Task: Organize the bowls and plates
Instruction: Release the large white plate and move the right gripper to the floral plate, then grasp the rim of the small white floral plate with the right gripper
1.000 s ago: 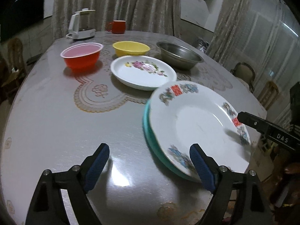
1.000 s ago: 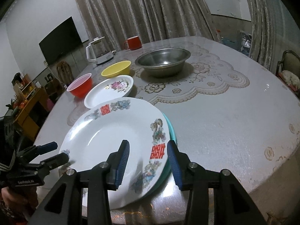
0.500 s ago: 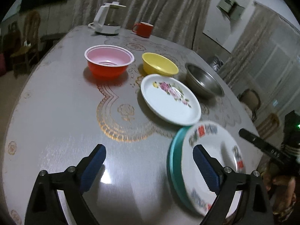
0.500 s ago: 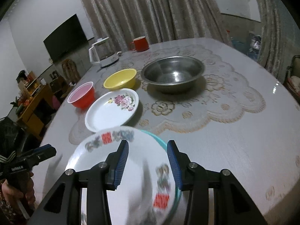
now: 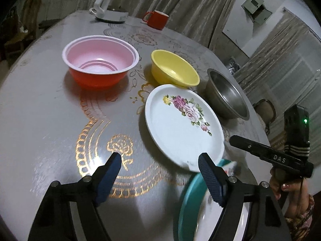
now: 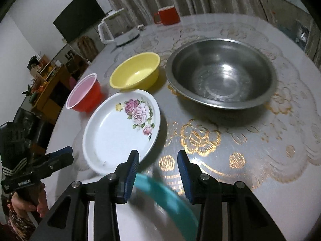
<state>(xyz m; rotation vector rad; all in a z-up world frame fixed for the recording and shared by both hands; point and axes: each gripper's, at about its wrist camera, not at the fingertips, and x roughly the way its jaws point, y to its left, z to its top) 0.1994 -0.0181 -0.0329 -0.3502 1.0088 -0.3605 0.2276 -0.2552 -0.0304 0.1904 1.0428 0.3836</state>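
Observation:
A white plate with pink roses (image 5: 180,120) (image 6: 122,128) lies mid-table. Beyond it stand a red bowl with pink inside (image 5: 100,64) (image 6: 84,92), a yellow bowl (image 5: 174,68) (image 6: 136,72) and a steel bowl (image 5: 228,98) (image 6: 220,72). A teal plate (image 5: 190,196) (image 6: 166,190) with a white patterned plate on it lies at the near edge, under both grippers. My left gripper (image 5: 160,176) is open and empty. My right gripper (image 6: 158,178) is open and empty, its jaws apart above the teal rim.
A white kettle (image 5: 112,4) (image 6: 118,30) and a red mug (image 5: 156,20) (image 6: 167,16) stand at the table's far side. Curtains hang behind. A chair (image 5: 264,108) stands past the table's right edge.
Both grippers have moved forward over the table, from the teal and white plate stack toward the rose plate. The stack has slid to the bottom of both views. Both stay open.

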